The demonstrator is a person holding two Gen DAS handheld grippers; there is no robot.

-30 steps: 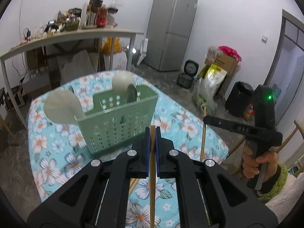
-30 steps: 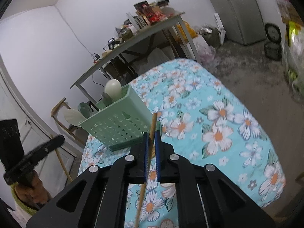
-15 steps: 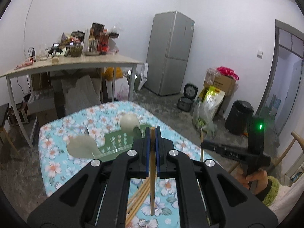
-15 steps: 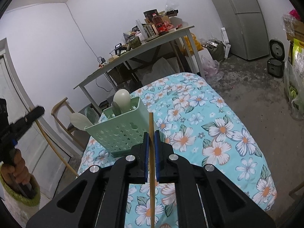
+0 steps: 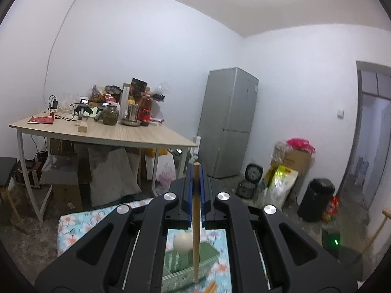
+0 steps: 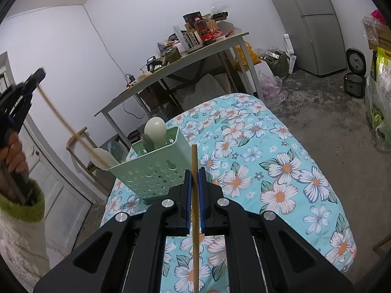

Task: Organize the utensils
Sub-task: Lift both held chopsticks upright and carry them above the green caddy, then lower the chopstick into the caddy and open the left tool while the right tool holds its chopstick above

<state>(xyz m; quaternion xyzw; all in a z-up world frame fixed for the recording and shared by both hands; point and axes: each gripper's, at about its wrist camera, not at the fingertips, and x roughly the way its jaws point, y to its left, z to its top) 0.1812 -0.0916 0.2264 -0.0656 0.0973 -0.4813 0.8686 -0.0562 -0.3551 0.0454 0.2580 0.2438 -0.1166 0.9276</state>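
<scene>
In the left wrist view my left gripper (image 5: 195, 171) is shut on a wooden chopstick (image 5: 195, 232) that hangs upright through its jaws. Far below it, between the gripper's arms, lies the green perforated basket (image 5: 210, 256) with a pale spoon (image 5: 182, 241) standing in it. In the right wrist view my right gripper (image 6: 194, 173) is shut on a second chopstick (image 6: 194, 156), just in front of the basket (image 6: 156, 171) on the floral tablecloth (image 6: 281, 171). The left gripper (image 6: 36, 75) is high at the upper left, and its chopstick (image 6: 61, 119) slants down toward the basket's left corner.
Pale and green spoons (image 6: 155, 129) stand in the basket. More chopsticks (image 5: 210, 288) lie on the cloth. Behind are a cluttered wooden desk (image 5: 110, 131), a grey fridge (image 5: 229, 122), a wooden chair (image 6: 78, 136), bags and a rice cooker (image 6: 354, 83) on the floor.
My left gripper has risen with its chopstick and tipped up toward level, so the basket has dropped to the bottom of its view. The right gripper has stayed nearly still.
</scene>
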